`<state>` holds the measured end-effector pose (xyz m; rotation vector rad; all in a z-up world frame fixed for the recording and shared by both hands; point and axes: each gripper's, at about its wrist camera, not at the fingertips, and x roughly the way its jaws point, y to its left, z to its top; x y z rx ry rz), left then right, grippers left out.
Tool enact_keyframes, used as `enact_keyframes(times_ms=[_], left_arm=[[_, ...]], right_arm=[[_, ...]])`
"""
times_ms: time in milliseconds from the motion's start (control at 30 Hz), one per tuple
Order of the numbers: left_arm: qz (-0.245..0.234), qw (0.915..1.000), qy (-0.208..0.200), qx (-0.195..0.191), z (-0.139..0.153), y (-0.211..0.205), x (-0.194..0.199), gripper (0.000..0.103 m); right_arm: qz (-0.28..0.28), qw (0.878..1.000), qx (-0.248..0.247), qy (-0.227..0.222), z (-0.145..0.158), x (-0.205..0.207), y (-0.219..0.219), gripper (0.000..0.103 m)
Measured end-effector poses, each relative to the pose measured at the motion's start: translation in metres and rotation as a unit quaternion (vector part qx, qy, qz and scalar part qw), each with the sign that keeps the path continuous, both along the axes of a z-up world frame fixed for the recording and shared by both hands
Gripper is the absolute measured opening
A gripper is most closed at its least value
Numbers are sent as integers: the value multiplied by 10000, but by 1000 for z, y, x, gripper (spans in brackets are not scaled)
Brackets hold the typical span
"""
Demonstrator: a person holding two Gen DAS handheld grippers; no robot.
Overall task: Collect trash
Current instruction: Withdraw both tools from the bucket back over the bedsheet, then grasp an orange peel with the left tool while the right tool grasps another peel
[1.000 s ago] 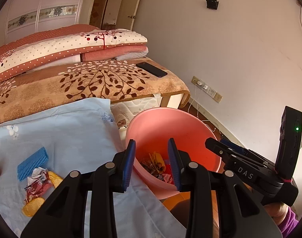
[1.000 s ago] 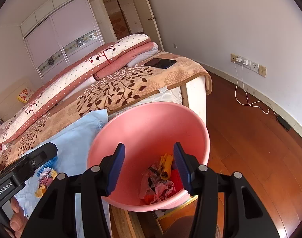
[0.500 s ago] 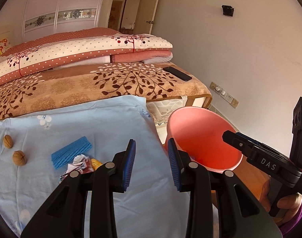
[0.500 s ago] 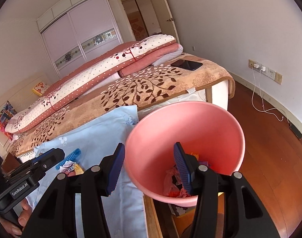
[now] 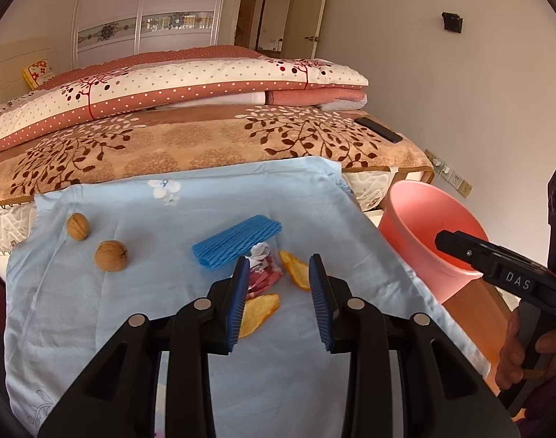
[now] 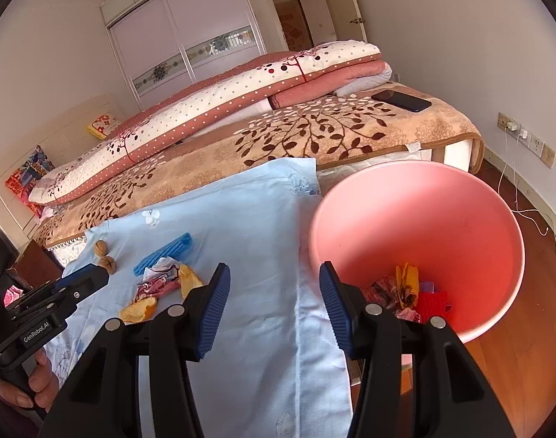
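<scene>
left hand-held gripper [image 5: 278, 273]: agape, empty | crumpled wrapper [image 5: 263, 273] just beyond tips, apparently untouched | right hand-held gripper [image 6: 272, 292]: half-open, empty

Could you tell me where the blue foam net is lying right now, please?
In the left wrist view the blue foam net lies mid-frame on the light blue cloth, beside the crumpled wrapper, with two walnuts to its left.

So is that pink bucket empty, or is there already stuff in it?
Not empty. The pink bucket has crumpled wrappers at its bottom, but is mostly unfilled.
</scene>
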<state>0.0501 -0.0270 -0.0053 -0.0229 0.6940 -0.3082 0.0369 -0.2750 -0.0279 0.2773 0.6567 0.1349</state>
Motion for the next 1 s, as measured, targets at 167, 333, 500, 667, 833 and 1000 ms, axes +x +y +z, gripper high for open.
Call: enact_keyframes(times_ms=[167,333,500,667,833,1000], left_arm=[[51,9997,204,98,-15,17,-4,34],[100,9987,492,88,-29,26,2,34],[-65,9976,692,23,-36,31,6,34],[35,9954,921,277,-51,30,12,34],[89,9922,1237,131,-59,33,21,34],[298,9896,1391,-191,-63,41,26,34]], right_arm=[[166,9998,-56,113,-5,5,11,50],[279,9993,-128,208,-9,9,20,50],[330,9989,-156,289,-13,11,23,50],[375,9983,-176,398,-18,15,26,50],[473,9976,-229,444,-21,17,33,50],[618,9966,-255,490,-22,18,40,50]])
